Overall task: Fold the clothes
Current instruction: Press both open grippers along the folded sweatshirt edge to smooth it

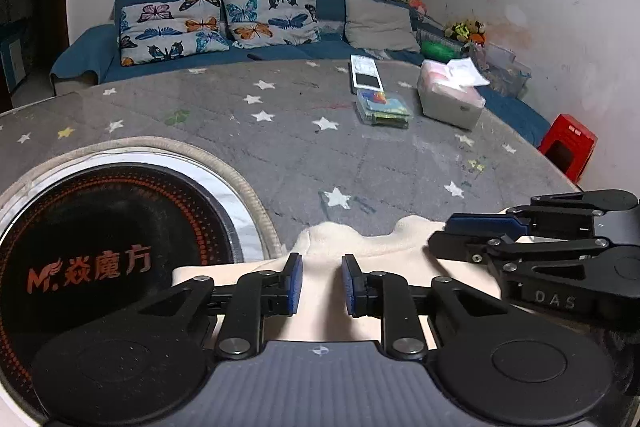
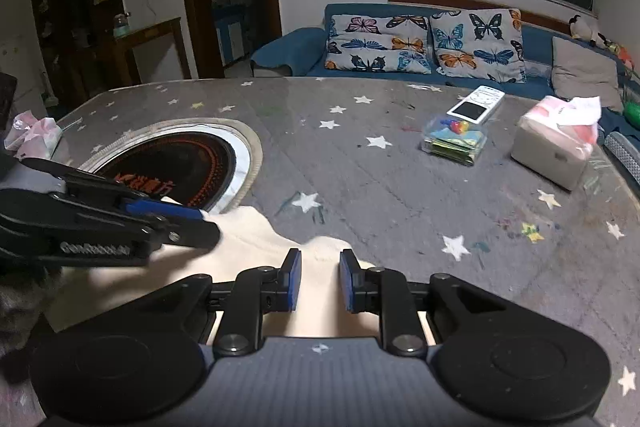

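Observation:
A cream garment (image 1: 360, 251) lies at the near edge of the grey star-patterned table (image 1: 280, 147); it also shows in the right wrist view (image 2: 248, 239). My left gripper (image 1: 322, 285) is open, its blue pads apart over the cloth, nothing held between them. My right gripper (image 2: 320, 281) is open too, over the garment's right edge. In the left wrist view the right gripper (image 1: 440, 231) reaches in from the right above the cloth. In the right wrist view the left gripper (image 2: 204, 223) reaches in from the left. The near part of the garment is hidden under both tools.
A round black induction hob (image 1: 108, 251) is set into the table on the left. A tissue box (image 1: 452, 95), a clear box of coloured items (image 1: 384, 107) and a white remote (image 1: 365, 73) sit at the far right. A blue sofa with butterfly cushions (image 1: 216, 19) stands behind. A red stool (image 1: 568, 143) stands on the right.

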Tool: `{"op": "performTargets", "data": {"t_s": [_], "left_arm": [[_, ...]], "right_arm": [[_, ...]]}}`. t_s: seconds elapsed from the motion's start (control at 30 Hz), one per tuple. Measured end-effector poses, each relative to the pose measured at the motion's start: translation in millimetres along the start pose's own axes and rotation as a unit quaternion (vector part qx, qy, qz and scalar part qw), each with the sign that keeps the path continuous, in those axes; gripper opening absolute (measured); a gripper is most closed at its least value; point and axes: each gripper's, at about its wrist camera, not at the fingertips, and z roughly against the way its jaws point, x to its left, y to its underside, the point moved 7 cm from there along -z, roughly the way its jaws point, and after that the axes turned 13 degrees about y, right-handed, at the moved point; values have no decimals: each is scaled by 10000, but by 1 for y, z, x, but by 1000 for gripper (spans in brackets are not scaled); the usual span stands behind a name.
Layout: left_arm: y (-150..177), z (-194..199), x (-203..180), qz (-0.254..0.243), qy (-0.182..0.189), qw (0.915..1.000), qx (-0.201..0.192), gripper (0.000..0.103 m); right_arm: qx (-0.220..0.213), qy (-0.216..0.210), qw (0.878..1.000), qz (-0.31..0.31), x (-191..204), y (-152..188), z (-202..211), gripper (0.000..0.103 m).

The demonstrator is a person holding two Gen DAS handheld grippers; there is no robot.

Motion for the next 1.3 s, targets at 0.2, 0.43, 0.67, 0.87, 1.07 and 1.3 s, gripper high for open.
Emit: {"op": "performTargets", "data": {"t_s": [0.2, 0.43, 0.67, 0.87, 1.07, 1.3], "left_arm": [[-1, -4, -3, -65, -102, 9999, 16, 29], [3, 3, -10, -84, -130, 9999, 18, 43], [11, 15, -13, -28, -175, 9998, -16, 54], [22, 29, -17, 4, -211, 9997, -87, 60], [35, 44, -17, 110, -240, 9996, -120, 68], [51, 62, -13, 322, -304, 9988, -184, 79]], "right_arm": [[-18, 71, 9999, 133, 6, -1, -5, 30], [-84, 56, 9998, 181, 11, 4, 16, 51], [-110, 29, 9997, 198, 19, 17, 35, 67], [-109, 47, 9998, 136, 25, 33, 49, 74], [-80, 61, 9999, 82, 32, 52, 58, 85], [-180, 222, 9996, -25, 33, 58, 57, 101]]}}
